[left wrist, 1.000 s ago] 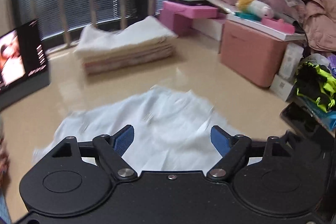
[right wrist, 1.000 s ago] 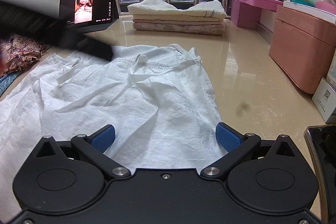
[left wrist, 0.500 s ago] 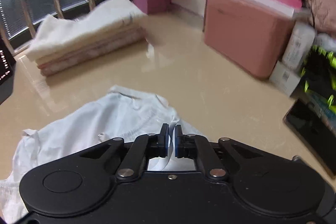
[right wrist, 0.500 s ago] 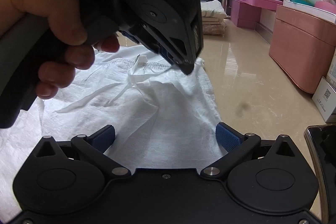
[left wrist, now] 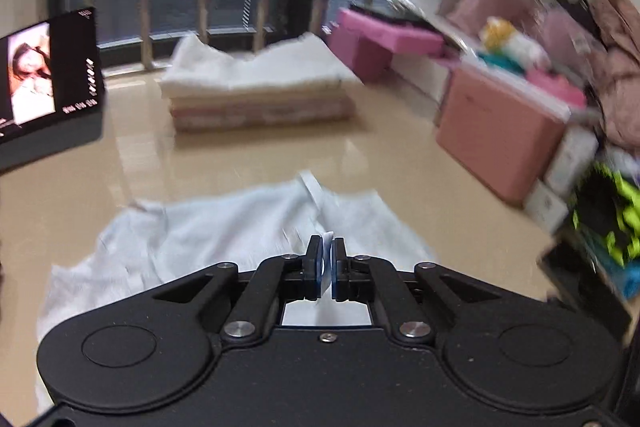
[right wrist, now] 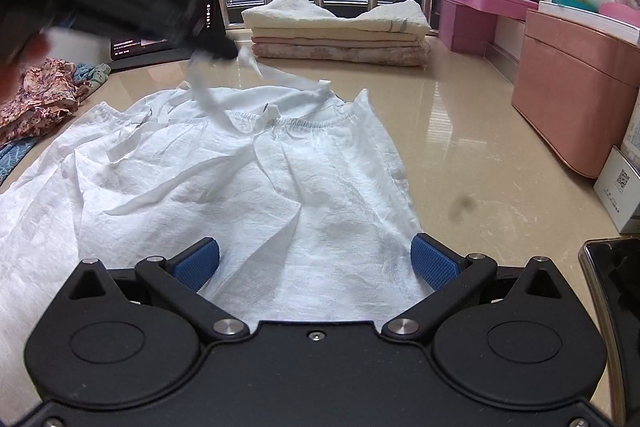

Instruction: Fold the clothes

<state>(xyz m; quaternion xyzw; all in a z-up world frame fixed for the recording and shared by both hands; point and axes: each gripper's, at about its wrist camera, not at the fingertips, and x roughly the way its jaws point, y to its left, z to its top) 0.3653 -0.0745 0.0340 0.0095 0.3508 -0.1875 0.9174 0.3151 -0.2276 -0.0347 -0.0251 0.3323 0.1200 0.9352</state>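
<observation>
A white garment (right wrist: pixel 280 179) with an elastic waistband lies spread on the beige floor, waistband at the far end. My left gripper (left wrist: pixel 328 259) is shut on a white tie strap (left wrist: pixel 328 239) of this garment (left wrist: pixel 224 227). In the right wrist view that left gripper (right wrist: pixel 222 49) is a dark blur at the upper left, holding the strap (right wrist: pixel 260 71) up above the waistband. My right gripper (right wrist: pixel 316 259) is open just above the garment's near edge, with cloth below its blue pads (right wrist: pixel 198 261) and nothing pinched.
A stack of folded clothes (right wrist: pixel 336 31) sits by the window. A tablet (left wrist: pixel 44 83) stands at the left, with floral clothes (right wrist: pixel 44 99) beside it. A pink storage box (right wrist: pixel 576 99), a white carton (right wrist: pixel 620 195) and a phone (right wrist: pixel 616 287) line the right side.
The left gripper closed on the white strap, then carried it up and back toward the far left. The right gripper stayed open and still.
</observation>
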